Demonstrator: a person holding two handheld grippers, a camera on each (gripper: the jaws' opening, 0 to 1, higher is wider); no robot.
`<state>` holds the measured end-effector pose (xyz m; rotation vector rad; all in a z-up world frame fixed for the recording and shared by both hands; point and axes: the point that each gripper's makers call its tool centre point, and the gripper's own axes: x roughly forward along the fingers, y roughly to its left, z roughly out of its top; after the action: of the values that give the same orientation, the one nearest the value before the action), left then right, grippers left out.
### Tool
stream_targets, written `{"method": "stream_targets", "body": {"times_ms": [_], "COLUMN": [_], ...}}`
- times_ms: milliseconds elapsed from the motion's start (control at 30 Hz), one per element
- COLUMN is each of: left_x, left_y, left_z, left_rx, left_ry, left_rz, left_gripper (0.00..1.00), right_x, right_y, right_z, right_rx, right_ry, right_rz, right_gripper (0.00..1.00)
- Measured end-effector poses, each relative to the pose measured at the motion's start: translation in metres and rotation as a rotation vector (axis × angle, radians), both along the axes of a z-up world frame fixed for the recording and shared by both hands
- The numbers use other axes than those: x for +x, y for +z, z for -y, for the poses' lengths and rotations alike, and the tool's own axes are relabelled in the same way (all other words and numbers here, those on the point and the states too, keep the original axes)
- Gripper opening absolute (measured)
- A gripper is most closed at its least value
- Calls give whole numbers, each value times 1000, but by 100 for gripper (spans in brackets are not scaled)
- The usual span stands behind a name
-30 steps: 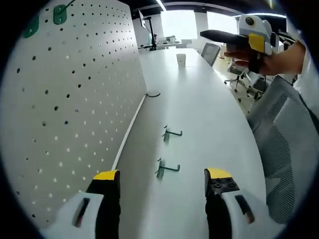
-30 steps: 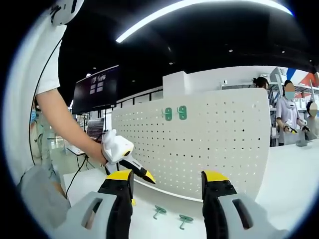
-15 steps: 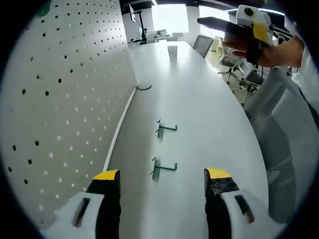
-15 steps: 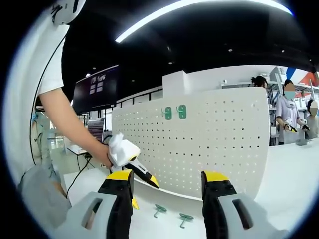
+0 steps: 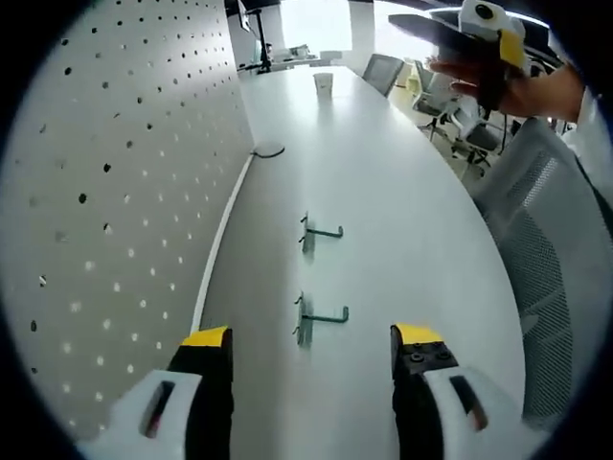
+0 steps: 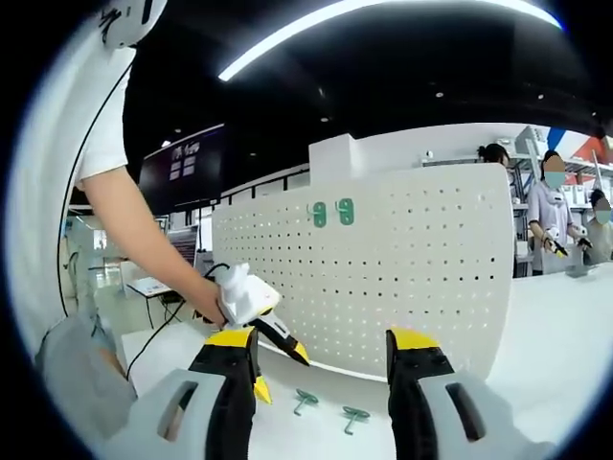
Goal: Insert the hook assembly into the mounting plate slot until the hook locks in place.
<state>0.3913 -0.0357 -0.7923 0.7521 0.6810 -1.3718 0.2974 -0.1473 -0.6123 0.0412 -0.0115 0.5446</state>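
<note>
Two green hooks (image 5: 316, 323) (image 5: 316, 234) lie on the white table (image 5: 402, 220), beside the pegboard (image 5: 115, 192); the left gripper (image 5: 312, 355) has its jaws apart above the nearer hook, holding nothing; the right gripper (image 6: 321, 359) stands apart too, empty, facing the pegboard.

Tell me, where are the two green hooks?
In the left gripper view, both green hooks lie on the white table, right of the pegboard.
</note>
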Motion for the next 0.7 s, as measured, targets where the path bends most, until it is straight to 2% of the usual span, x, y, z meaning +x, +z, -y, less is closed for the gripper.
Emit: {"method": "stream_targets", "body": {"times_ms": [700], "left_x": [-2], "left_y": [-25], "left_z": [8], "left_rx": [100], "left_ry": [-94], "left_rz": [-35], "left_gripper": [68], "right_x": [-2], "right_y": [-2], "right_z": [3], "right_rx": [-6], "right_ry": [-5], "right_rz": [2], "right_gripper": [52]}}
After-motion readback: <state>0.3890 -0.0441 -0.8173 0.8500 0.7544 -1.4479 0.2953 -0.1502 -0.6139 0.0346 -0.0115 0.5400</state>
